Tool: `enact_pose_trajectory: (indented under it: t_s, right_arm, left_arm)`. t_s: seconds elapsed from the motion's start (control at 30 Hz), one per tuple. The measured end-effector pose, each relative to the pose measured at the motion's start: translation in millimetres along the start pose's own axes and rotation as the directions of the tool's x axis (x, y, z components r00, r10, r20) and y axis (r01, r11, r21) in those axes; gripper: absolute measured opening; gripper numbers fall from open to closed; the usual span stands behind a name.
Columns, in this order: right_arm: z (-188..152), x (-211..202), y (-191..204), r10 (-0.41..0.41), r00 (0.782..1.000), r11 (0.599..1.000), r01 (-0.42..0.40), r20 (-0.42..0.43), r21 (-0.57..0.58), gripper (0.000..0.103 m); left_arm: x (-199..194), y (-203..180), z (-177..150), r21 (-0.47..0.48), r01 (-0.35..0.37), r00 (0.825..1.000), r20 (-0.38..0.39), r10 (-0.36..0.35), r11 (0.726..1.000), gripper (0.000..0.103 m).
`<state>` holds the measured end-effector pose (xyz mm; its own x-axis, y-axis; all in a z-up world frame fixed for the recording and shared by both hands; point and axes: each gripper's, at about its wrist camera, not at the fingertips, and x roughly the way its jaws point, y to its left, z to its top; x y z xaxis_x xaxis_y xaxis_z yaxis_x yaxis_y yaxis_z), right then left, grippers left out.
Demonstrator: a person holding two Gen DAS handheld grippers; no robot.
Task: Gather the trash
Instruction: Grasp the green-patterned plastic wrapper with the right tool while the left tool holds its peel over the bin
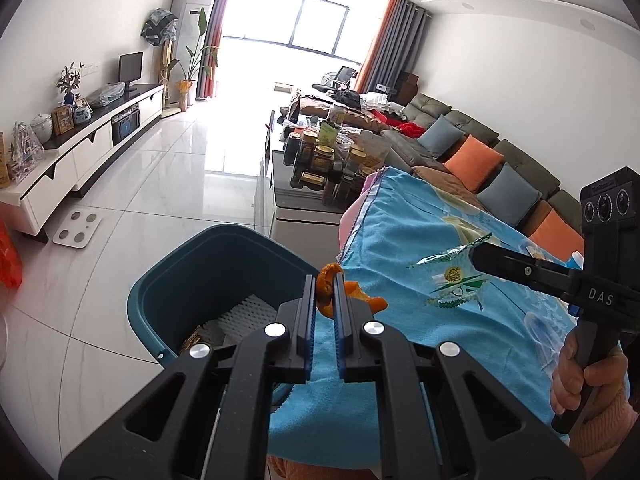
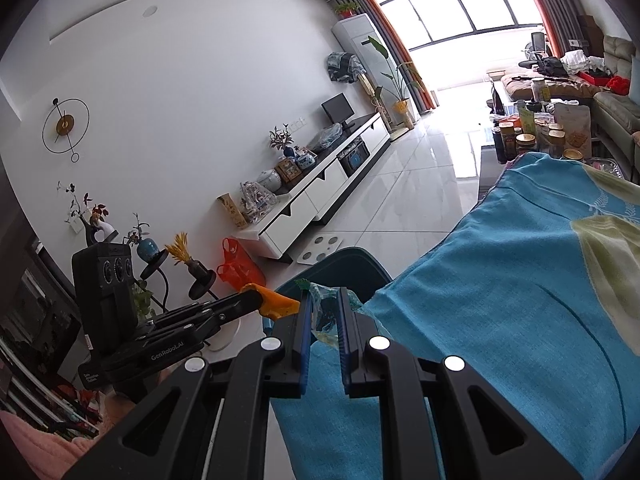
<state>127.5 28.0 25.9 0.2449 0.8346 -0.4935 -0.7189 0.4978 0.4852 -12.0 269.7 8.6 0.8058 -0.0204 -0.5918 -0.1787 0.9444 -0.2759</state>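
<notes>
My left gripper (image 1: 325,280) is shut on a piece of orange peel (image 1: 326,286), held at the edge of the blue cloth (image 1: 400,240) beside the teal bin (image 1: 200,280). In the right wrist view the left gripper (image 2: 260,303) shows at lower left with the orange peel (image 2: 280,306) sticking out of it. My right gripper (image 2: 324,300) is shut on a clear green-printed snack wrapper (image 2: 325,308) over the bin's rim (image 2: 340,260). From the left wrist view the right gripper (image 1: 474,254) holds the wrapper (image 1: 452,276) above the cloth.
The bin holds a white ridged piece (image 1: 244,316) and a brownish item. Crowded jars stand on a coffee table (image 1: 320,160) behind the cloth. A sofa with cushions (image 1: 472,160) runs along the right. A white scale (image 1: 78,230) and an orange bag (image 2: 240,268) lie on the tiled floor.
</notes>
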Motion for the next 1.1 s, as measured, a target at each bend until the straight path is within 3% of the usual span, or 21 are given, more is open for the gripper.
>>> enact_pose_trajectory:
  t_s: [1.1]
  right_arm:
    - [6, 30, 15, 0.009, 0.999, 0.999, -0.011, -0.051, -0.037, 0.011]
  left_arm:
    - [15, 8, -1, -0.034, -0.048, 0.999, 0.006, 0.048, 0.998, 0.009]
